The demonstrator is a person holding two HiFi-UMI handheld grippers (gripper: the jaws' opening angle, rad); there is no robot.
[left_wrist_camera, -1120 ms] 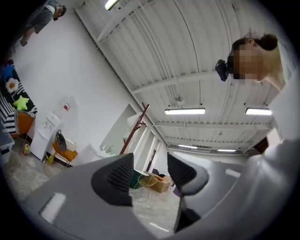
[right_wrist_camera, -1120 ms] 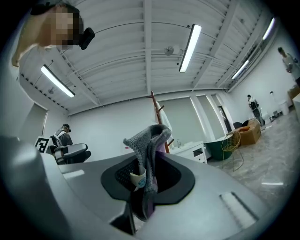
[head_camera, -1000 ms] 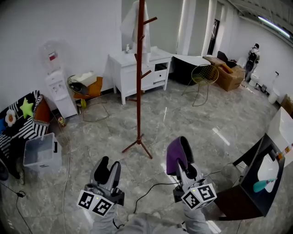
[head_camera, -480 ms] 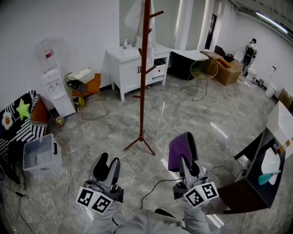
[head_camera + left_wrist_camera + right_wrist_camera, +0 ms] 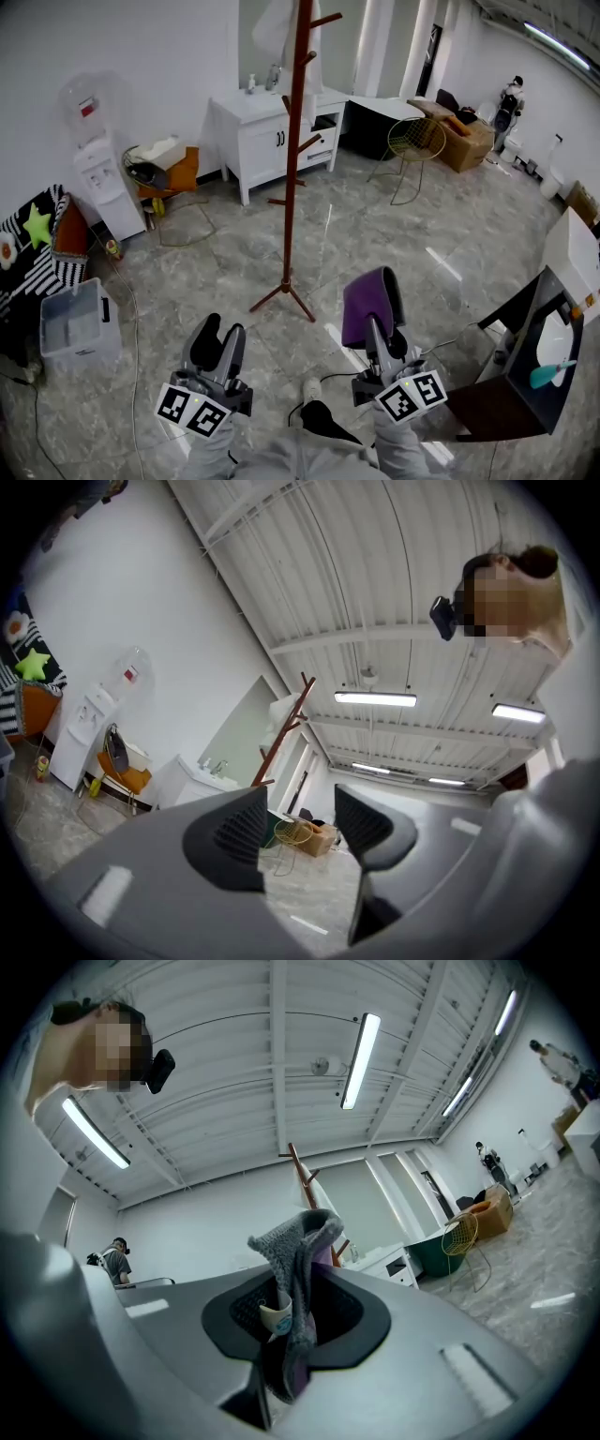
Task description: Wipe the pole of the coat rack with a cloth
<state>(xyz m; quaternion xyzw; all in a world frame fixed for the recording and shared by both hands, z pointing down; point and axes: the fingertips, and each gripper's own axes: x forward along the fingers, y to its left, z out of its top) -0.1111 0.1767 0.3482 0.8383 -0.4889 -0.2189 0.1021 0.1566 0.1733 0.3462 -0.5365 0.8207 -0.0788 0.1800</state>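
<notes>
Two grippers sit nearest, low in the head view. The left gripper is released: its own view shows both jaws apart with only the room between them. The right gripper is clenched on the one cloth, which stands up out of the jaws as a folded flap. The cloth looks purple from above; in the right gripper view it shows a grey knitted face with purple behind and a small pale tag at the pinch.

Beyond both grippers, well apart from them, the single coat rack stands upright toward the middle of the grey marbled floor. It is reddish-brown wood: one slim straight pole on splayed feet, with short pegs angling upward at several heights. One white garment hangs near its top.

At the floor's left edge sits one clear plastic bin, and farther along one water dispenser. Against the far wall behind the rack is one white cabinet, with one wire chair to its right.
</notes>
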